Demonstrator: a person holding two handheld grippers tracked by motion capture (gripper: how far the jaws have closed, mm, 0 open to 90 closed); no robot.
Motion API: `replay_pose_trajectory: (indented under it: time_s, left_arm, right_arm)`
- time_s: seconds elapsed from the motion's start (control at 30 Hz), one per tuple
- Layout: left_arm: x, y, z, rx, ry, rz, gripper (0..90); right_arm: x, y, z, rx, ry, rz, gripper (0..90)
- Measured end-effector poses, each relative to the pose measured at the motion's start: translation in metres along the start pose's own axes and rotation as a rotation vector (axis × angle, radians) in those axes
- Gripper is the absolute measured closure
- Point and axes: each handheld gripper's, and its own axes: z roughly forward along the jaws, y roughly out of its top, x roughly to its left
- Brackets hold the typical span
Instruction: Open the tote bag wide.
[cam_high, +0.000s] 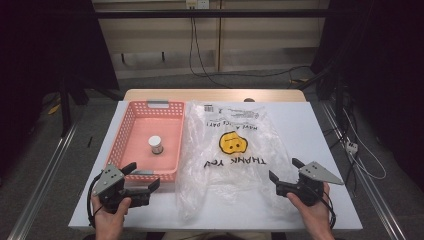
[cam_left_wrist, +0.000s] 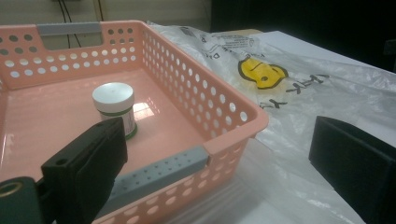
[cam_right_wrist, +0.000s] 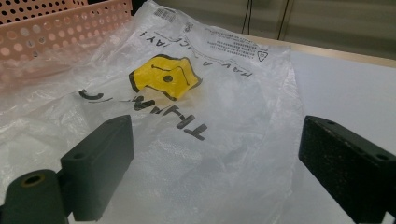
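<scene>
Both tongs open at the near table edge
Left tongs (cam_high: 143, 176) by the basket (cam_high: 131, 128); right tongs (cam_high: 283, 169) over the plastic bag (cam_high: 235, 150), both level, holding nothing.

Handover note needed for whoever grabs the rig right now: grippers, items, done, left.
Left gripper: open, holding nothing, at the near end of the pink perforated plastic basket.
Right gripper: open, holding nothing, at the near right edge of the clear plastic bag with a yellow smiley print.
Small white-lidded jar: upright inside the basket.
Bag: lying flat on the white table, beside the basket.
Done: nothing visibly.
Left: probably getting the jar into the bag.
</scene>
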Motion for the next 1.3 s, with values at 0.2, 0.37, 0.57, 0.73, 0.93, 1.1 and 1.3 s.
replay_pose_trajectory:
  time_s: [0.2, 0.37, 0.57, 0.73, 0.93, 1.1, 1.3]
  left_arm:
    - [-0.002, 0.001, 0.001, 0.015, -0.017, 0.018, 4.6]
    - [-0.002, -0.001, 0.002, 0.036, -0.013, 0.025, 5.6]
    - [-0.002, -0.001, 0.003, 0.035, -0.018, 0.024, 6.0]
    - [-0.003, -0.002, 0.006, 0.049, -0.005, 0.03, 6.3]
    - [-0.003, -0.003, 0.004, 0.053, -0.007, 0.031, 6.2]
    - [-0.006, -0.004, 0.004, 0.064, -0.025, 0.045, 6.6]
    - [-0.008, -0.003, 0.001, 0.05, -0.036, 0.046, 6.3]
  right_arm:
    - [-0.002, 0.0, -0.001, -0.001, 0.003, 0.005, 9.9]
    - [-0.001, 0.0, 0.0, 0.003, 0.014, 0.001, 9.7]
    - [0.0, 0.0, -0.001, 0.003, 0.03, -0.009, 7.5]
    - [0.002, 0.001, 0.001, 0.033, 0.091, 0.003, 3.9]
    - [0.008, 0.007, 0.007, 0.057, 0.132, -0.025, 4.7]
    - [0.015, 0.014, 0.01, 0.075, 0.143, -0.073, 6.8]
    - [0.024, 0.027, 0.021, 0.139, 0.228, -0.077, 8.1]
